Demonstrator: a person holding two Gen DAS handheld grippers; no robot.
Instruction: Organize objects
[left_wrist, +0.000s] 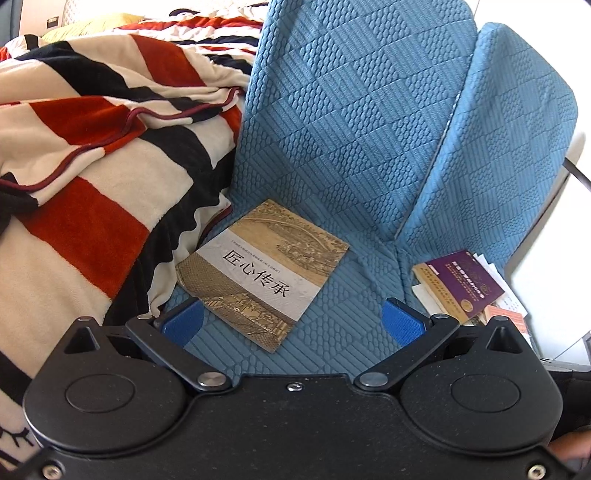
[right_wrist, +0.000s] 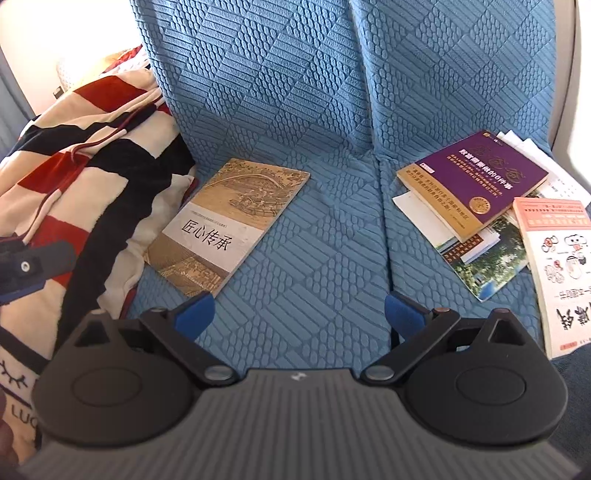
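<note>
- A tan book (right_wrist: 229, 225) lies flat on the left blue sofa seat (right_wrist: 314, 266), its left edge touching a striped blanket (right_wrist: 74, 166).
- On the right seat, well apart, a purple book (right_wrist: 476, 181) tops a loose pile of booklets (right_wrist: 480, 258); a pink-and-white book (right_wrist: 561, 273) lies beside it.
- The left tool (left_wrist: 291, 325) hangs over the tan book's near corner, jaws wide, empty.
- The right tool (right_wrist: 299, 317) likewise gapes empty above the seat.
</note>
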